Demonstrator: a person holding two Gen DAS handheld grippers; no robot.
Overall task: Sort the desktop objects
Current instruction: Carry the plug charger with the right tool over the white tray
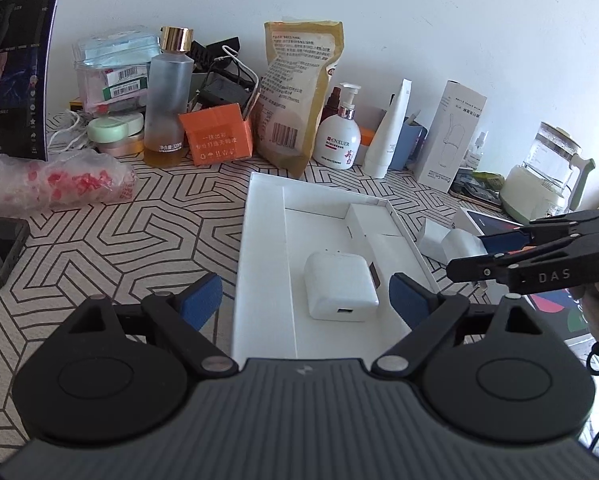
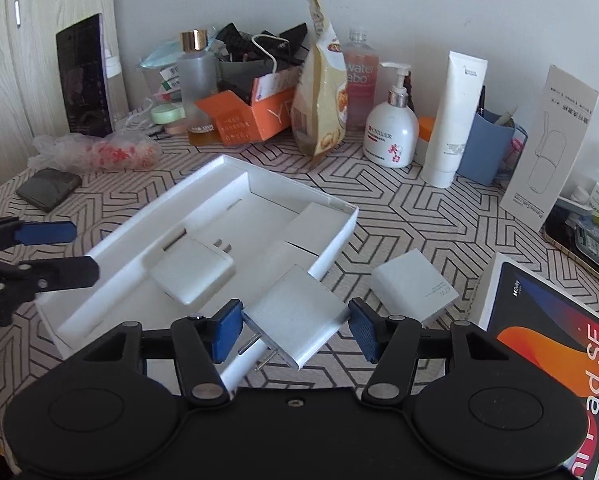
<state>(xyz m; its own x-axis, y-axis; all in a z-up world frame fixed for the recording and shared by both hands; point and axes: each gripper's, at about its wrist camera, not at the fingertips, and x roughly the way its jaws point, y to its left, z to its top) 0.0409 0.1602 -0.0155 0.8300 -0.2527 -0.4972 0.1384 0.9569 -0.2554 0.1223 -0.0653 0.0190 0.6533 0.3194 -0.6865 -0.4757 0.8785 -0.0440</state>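
A white open box tray (image 1: 263, 248) (image 2: 203, 184) lies on the patterned table. One white charger (image 1: 340, 286) (image 2: 193, 270) lies inside it. My left gripper (image 1: 305, 300) is open, its blue pads either side of that charger, not touching it. My right gripper (image 2: 295, 326) is shut on a second white charger (image 2: 297, 318), prongs toward the camera, held at the tray's near right corner. In the left wrist view the right gripper (image 1: 479, 254) shows at the right edge. A third white charger (image 2: 417, 286) (image 1: 461, 242) lies on the table right of the tray.
A tablet box (image 2: 555, 344) lies at the right. At the back stand an orange box (image 1: 217, 134), a snack bag (image 1: 299, 92), a pump bottle (image 1: 337, 138), a white tube (image 2: 453, 120) and a tall carton (image 2: 551, 144). A plastic bag (image 1: 55, 180) and a dark phone (image 2: 47, 188) lie left.
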